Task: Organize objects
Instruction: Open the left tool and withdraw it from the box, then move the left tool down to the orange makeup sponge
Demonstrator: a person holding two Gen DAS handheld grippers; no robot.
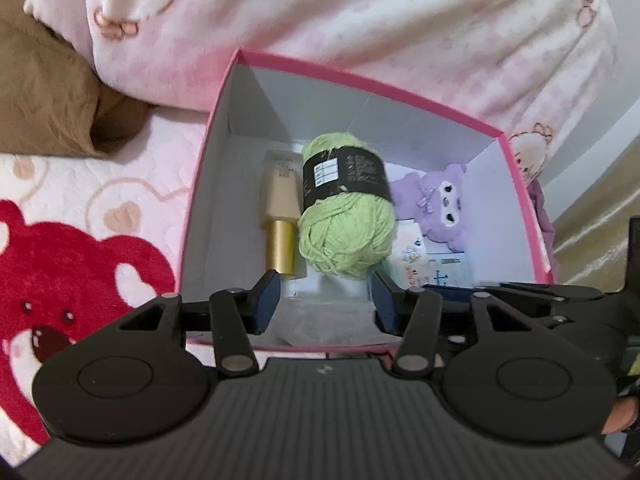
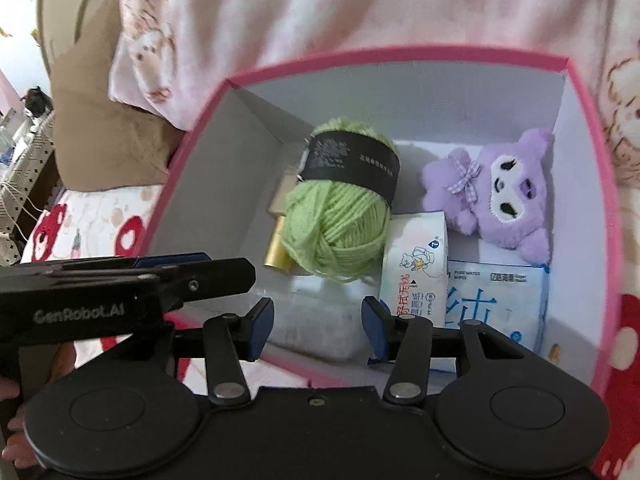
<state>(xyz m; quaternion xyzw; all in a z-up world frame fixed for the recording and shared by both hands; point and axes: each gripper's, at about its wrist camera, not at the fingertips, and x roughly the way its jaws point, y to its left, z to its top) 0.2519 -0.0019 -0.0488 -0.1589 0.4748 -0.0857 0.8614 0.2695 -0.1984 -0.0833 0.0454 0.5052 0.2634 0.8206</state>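
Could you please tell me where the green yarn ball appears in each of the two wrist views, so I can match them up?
Left wrist: the yarn ball lies at picture centre, in the pink box, just beyond the left gripper.
Right wrist: the yarn ball sits centre, slightly left, above the right gripper.
Shared landmark: the purple plush, right of the yarn in both views.

A home bedroom: a bed [image 1: 120, 184] with a pink bear-print sheet (red bears), a fleecy blanket [image 1: 360, 20] and a brown pillow [image 1: 44, 92].
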